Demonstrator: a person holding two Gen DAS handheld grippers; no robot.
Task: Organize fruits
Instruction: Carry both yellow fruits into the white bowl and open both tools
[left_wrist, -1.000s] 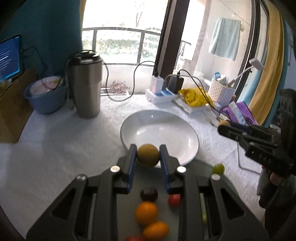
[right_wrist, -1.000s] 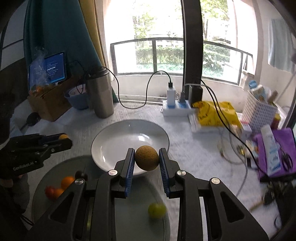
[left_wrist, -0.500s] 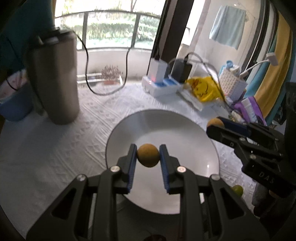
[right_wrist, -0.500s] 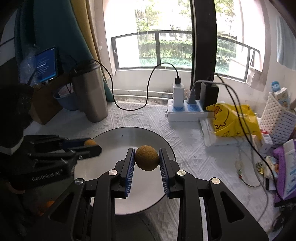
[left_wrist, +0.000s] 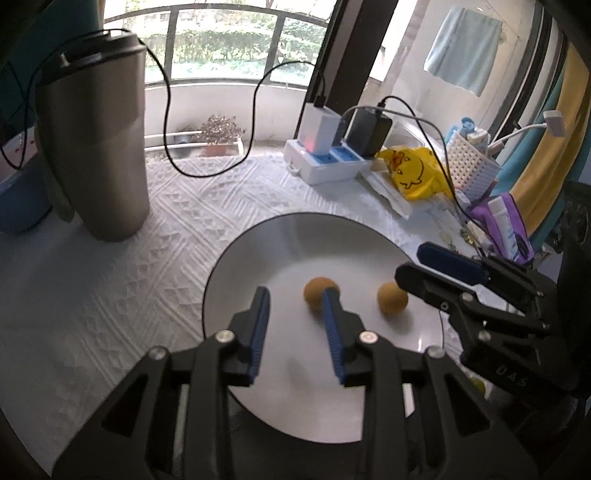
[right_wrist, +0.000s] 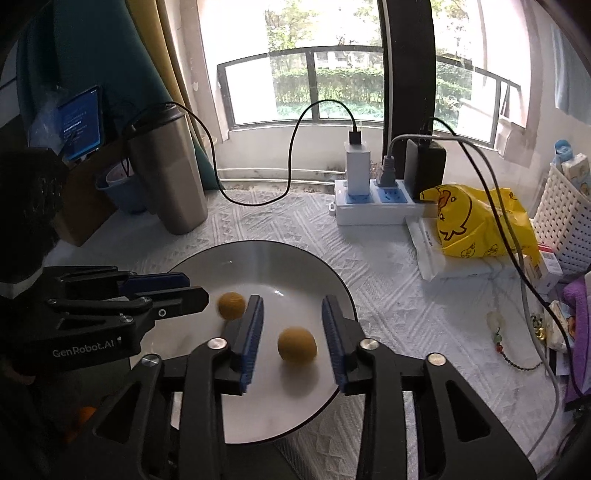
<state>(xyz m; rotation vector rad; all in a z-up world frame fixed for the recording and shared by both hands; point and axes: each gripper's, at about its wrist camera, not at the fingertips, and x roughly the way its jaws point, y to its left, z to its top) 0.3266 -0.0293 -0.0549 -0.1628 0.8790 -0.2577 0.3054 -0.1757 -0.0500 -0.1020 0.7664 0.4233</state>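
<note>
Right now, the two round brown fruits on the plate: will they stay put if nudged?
Probably not. The fruit between the right gripper's opening jaws is a smooth ball on a glossy plate, so it should roll easily. The other fruit looks blurred, perhaps rolling already. The plate's raised rim may catch them.

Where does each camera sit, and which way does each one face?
Left wrist: on the left gripper, looking forward and down at the plate; its own jaws are opening, no fruit between them; the right gripper enters from the right.
Right wrist: on the right gripper, facing the window and the plate; its jaws are opening around a loose fruit; the left gripper enters from the left.
Both share: plate, two brown fruits, steel tumbler, power strip, yellow bag.
</note>
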